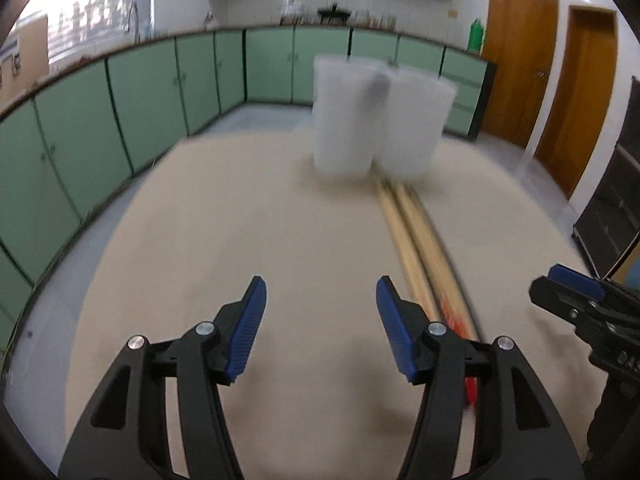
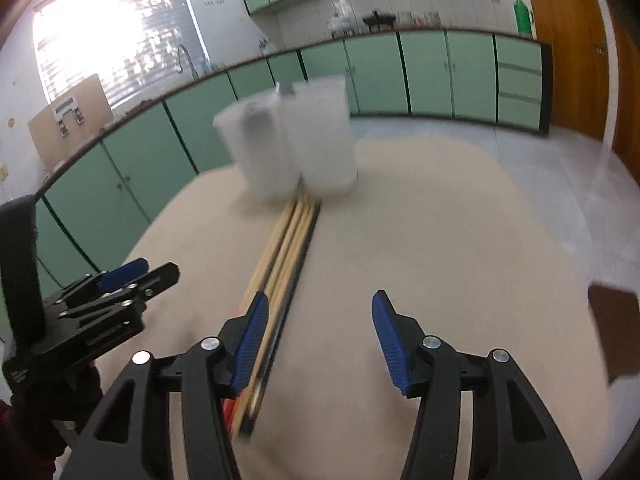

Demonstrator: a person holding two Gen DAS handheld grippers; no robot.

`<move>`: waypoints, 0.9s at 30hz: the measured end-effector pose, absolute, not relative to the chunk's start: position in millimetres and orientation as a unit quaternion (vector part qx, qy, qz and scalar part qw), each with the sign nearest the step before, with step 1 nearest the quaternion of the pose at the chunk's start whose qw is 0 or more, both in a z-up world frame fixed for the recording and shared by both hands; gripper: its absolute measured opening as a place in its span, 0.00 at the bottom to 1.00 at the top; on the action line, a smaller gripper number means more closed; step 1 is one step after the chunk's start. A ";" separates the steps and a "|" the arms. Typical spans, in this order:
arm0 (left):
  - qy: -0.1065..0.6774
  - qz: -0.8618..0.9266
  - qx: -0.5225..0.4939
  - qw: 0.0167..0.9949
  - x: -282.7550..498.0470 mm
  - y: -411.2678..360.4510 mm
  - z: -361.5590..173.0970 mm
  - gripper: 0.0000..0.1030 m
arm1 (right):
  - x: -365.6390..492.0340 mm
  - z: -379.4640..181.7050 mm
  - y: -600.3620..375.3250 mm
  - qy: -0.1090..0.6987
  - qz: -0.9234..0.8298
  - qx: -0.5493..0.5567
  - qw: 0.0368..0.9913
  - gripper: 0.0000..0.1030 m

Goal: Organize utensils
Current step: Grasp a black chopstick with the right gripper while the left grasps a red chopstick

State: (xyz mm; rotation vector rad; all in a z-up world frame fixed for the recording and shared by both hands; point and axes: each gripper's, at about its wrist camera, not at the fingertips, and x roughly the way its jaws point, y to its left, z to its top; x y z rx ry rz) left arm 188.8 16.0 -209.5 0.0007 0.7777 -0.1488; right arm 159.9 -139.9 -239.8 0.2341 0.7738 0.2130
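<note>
Several wooden chopsticks (image 1: 416, 240) lie side by side on the beige table (image 1: 240, 240), with red near ends. They run toward two translucent white cups (image 1: 380, 120) standing side by side at the far end; something grey shows inside one. My left gripper (image 1: 320, 320) is open and empty, just left of the chopsticks. In the right wrist view the chopsticks (image 2: 286, 248) pass under the left finger of my right gripper (image 2: 318, 336), which is open and empty above the table. The cups (image 2: 296, 144) stand beyond. Both views are blurred.
Green cabinets (image 1: 120, 120) line the room behind the table. Wooden doors (image 1: 520, 72) are at the right. A brown flat object (image 2: 616, 332) lies at the table's right edge. Each gripper shows in the other's view: the right (image 1: 580, 304) and the left (image 2: 120, 284).
</note>
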 end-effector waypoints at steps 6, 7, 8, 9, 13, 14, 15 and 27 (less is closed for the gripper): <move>0.411 -0.076 0.004 0.908 158.7 17.7 -225.7 0.55 | 129.7 -254.4 -127.6 0.397 0.111 0.101 0.905 0.51; 0.414 -0.076 0.008 0.907 154.6 14.5 -227.0 0.55 | 126.8 -256.7 -126.2 0.399 0.109 0.090 0.906 0.50; 0.416 -0.075 0.010 0.906 151.6 12.8 -227.6 0.55 | 126.1 -256.0 -123.8 0.399 0.110 0.084 0.906 0.48; 0.418 -0.074 0.010 0.906 145.9 10.3 -231.4 0.55 | 124.0 -256.7 -120.3 0.400 0.114 0.080 0.906 0.48; 0.425 -0.070 0.015 0.902 137.4 9.6 -234.0 0.56 | 121.1 -262.0 -108.3 0.412 0.122 0.069 0.900 0.47; 0.428 -0.071 0.015 0.901 137.1 7.7 -234.3 0.56 | 120.7 -262.1 -104.4 0.414 0.120 0.065 0.900 0.47; 0.429 -0.070 0.014 0.900 135.9 7.8 -234.9 0.56 | 120.2 -262.2 -101.3 0.414 0.116 0.054 0.901 0.46; 0.429 -0.067 0.022 0.900 128.1 8.2 -232.9 0.59 | 114.8 -258.1 -122.6 0.413 0.088 0.067 0.904 0.43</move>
